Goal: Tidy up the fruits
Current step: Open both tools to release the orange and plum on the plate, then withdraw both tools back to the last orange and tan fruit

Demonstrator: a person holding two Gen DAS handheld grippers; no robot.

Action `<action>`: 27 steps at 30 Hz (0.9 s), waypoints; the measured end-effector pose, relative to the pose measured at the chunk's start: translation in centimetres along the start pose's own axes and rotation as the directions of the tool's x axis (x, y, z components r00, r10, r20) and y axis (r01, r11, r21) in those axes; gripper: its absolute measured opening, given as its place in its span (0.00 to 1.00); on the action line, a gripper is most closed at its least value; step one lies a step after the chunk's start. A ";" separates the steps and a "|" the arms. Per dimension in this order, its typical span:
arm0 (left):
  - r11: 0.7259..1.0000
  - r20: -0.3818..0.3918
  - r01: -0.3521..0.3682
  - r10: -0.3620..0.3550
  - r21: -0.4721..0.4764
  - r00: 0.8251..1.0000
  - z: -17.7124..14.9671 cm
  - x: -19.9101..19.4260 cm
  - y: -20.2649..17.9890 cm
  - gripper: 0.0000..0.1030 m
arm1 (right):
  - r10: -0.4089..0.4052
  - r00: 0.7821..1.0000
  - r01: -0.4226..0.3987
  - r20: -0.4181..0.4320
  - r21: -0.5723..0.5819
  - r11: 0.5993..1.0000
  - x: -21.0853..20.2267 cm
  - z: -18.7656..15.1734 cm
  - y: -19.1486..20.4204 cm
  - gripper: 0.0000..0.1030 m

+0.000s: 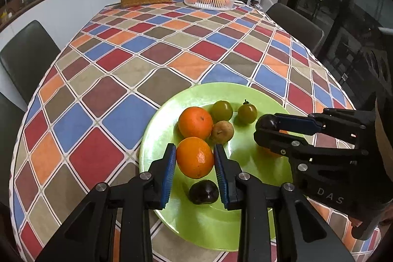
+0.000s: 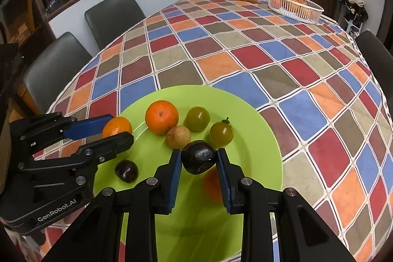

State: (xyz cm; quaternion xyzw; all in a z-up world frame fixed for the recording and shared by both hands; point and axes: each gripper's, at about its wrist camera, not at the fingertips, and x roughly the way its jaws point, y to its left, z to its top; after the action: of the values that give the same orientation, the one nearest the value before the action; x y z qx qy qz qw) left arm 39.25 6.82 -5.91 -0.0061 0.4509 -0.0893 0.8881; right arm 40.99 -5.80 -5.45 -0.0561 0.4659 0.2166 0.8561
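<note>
Both grippers are clenched on fruit above the green plate (image 1: pixel 157 139): the left gripper (image 1: pixel 195 158) grasps an orange (image 1: pixel 195 157) over the plate's left part, and the right gripper (image 2: pixel 199 158) grasps a dark plum (image 2: pixel 199 157) over its middle. Each fruit hangs just above the plate. The likely next move is straight down, and the drop spots look free, the loose fruit lying toward the plate's far side except a second plum (image 2: pixel 126 171) near its left edge.
</note>
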 end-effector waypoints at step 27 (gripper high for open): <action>0.994 0.237 -0.031 0.005 0.107 0.972 -4.6 -13.7 -5.8 0.55 | -0.029 0.980 0.035 0.198 -0.025 0.999 -13.3 -5.4 1.5 0.39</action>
State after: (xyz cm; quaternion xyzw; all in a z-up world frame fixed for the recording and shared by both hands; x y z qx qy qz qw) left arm 26.76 3.71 2.83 0.0362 0.3367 -0.1043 0.9351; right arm 29.89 -10.31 2.56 -0.0541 0.3746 0.2139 0.9006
